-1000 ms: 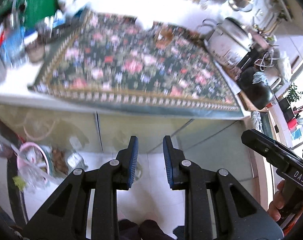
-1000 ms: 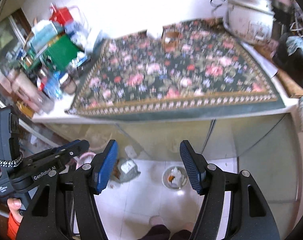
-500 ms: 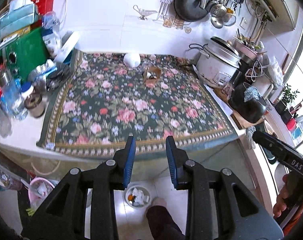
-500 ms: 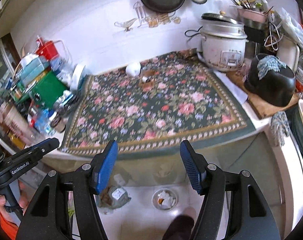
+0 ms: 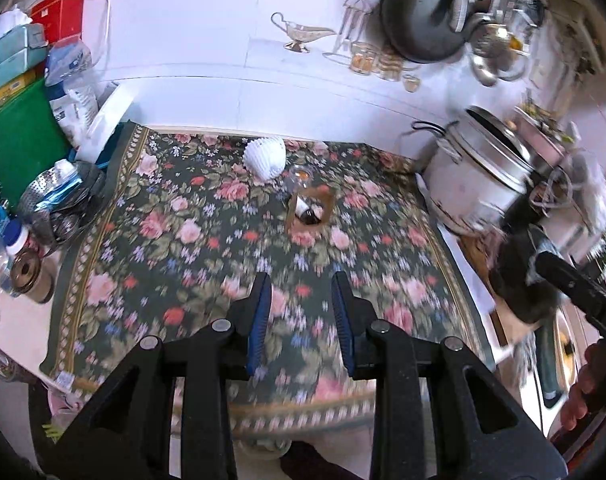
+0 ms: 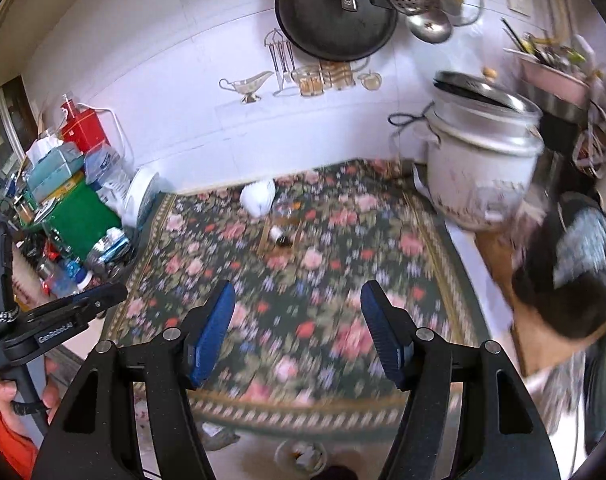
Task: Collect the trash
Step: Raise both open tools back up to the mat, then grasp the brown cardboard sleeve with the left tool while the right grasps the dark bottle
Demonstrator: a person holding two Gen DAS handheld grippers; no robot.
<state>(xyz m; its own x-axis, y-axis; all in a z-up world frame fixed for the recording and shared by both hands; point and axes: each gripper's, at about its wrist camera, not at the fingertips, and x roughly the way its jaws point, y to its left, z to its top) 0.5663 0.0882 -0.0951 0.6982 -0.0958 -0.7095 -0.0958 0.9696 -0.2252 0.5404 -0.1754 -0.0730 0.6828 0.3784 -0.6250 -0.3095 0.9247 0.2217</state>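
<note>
Since the earlier frames both grippers have risen from the cabinet front and floor to above the counter, so the floral mat (image 5: 231,248) now fills both views.

At the far left of the counter stands a clutter of boxes: a red carton (image 5: 65,12), a green box (image 5: 15,148) and a steel colander (image 5: 51,200) with a blue packet in it. The left gripper (image 5: 301,320) hangs over the near part of the mat with its jaws a narrow gap apart and nothing between them. Far across the mat, near the wall, lies a white foam fruit net (image 5: 265,156); just right of it and nearer sits a small open cardboard box (image 5: 311,210) with what looks like a dark little bottle inside, though blur makes that uncertain. The right gripper (image 6: 297,328) hovers above the near mat, its jaws set moderately wide and empty. On the right stands a white rice cooker (image 6: 479,168), with a black wok (image 6: 335,12) hanging on the wall.
</note>
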